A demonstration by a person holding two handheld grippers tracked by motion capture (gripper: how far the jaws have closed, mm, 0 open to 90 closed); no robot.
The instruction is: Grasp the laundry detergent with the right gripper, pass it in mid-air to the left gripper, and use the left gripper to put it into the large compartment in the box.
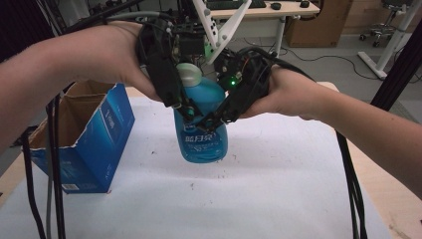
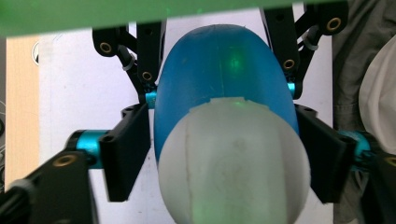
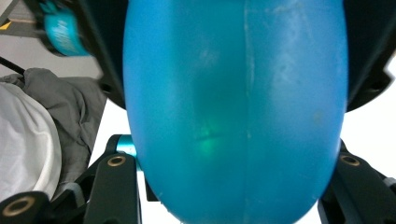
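you have the bottle [image 1: 201,127] upright over the white table [image 1: 278,189], just right of the open box [image 1: 84,144], and it looks lifted or barely resting. your left gripper [image 1: 183,107] is clamped on its sides below the cap [image 2: 233,163]; your right gripper [image 1: 215,118] seems closed on its body too. my guess: you're carrying it, so next keep both grips steady and swing it toward the box.

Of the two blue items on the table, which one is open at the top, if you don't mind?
The blue cardboard box at the left; its flaps stand open, while the blue bottle carries its pale cap.
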